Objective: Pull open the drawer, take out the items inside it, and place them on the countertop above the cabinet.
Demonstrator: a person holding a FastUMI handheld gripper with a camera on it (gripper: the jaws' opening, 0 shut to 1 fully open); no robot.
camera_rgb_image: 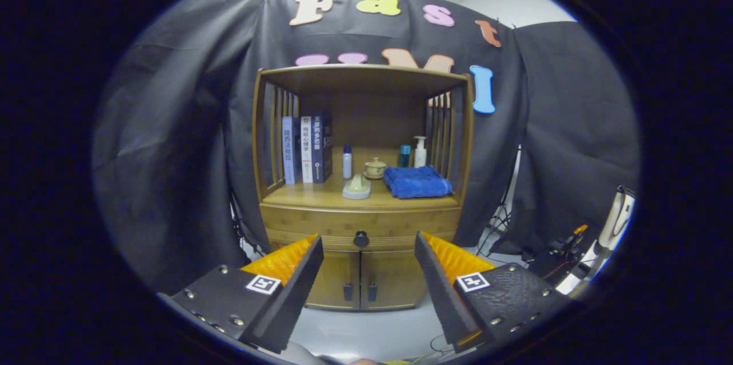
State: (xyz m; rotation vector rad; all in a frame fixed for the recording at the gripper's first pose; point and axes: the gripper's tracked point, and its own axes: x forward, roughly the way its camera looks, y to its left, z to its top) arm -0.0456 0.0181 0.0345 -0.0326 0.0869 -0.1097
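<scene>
Facing a small bamboo cabinet (362, 193) from some way off, the hand-held gripper (369, 259) is seen with its jaws spread wide and nothing held between them. The shallow wooden drawer (361, 226) is shown shut, flush with the cabinet front, and its round dark knob (361, 239) lies straight ahead, centred in the gap between the fingertips but well beyond them. The drawer front runs crosswise to the line of approach, so a straight pull back toward the camera would be called for.

On the worktop (309, 196) above the drawer are set a folded blue towel (417, 182), a pale green soap-shaped dish (357, 187), a small lidded ceramic pot (375, 168), a slim white bottle with a blue cap (347, 161), a teal bottle (405, 155), a white pump bottle (420, 152) and a row of upright books (307, 149).

Whether any of these came from the drawer cannot be told: a closed drawer suits both contents still inside and a drawer emptied and pushed shut again.
</scene>
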